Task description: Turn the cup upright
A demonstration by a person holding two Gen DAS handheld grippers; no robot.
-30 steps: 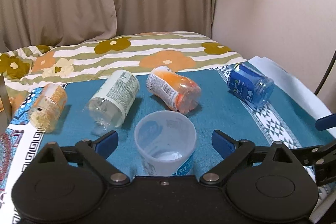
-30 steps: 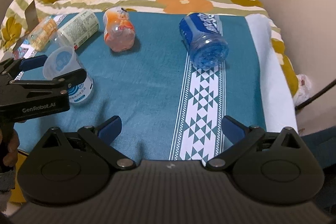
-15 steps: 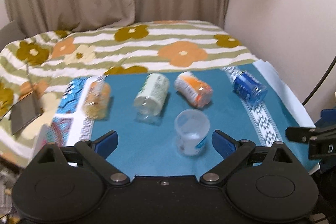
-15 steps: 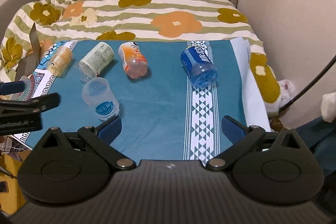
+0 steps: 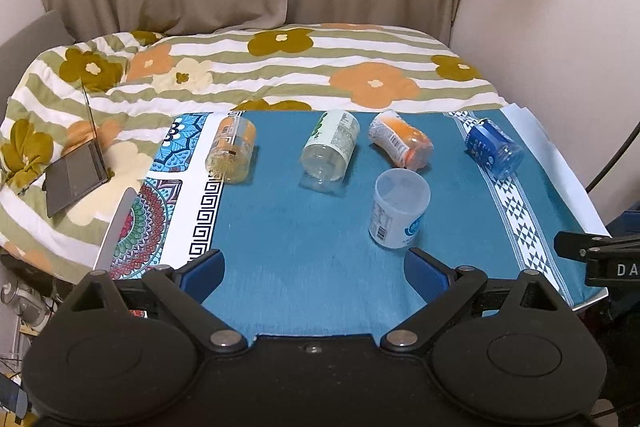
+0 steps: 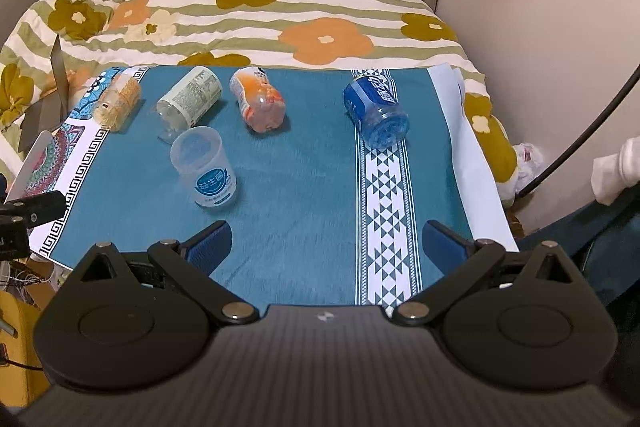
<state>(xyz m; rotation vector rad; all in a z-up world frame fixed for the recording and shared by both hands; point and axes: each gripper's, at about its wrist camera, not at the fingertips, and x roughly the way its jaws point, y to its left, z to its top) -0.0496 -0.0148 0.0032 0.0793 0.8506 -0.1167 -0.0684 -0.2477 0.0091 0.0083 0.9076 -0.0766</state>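
Note:
A translucent white cup with a blue logo stands upright, mouth up, on the teal cloth; it also shows in the right wrist view. My left gripper is open and empty, held back from the cup near the table's front edge. My right gripper is open and empty, over the front of the table and to the right of the cup. Each gripper's black body edge shows in the other's view.
Behind the cup, four cut bottle cups lie on their sides: yellow, green-labelled, orange, blue. A flowered quilt lies beyond, with a laptop at left. A wall stands at right.
My left gripper has pulled back and up from the upright cup, which stays standing. My right gripper has also drawn back. The view of the table is wider in both.

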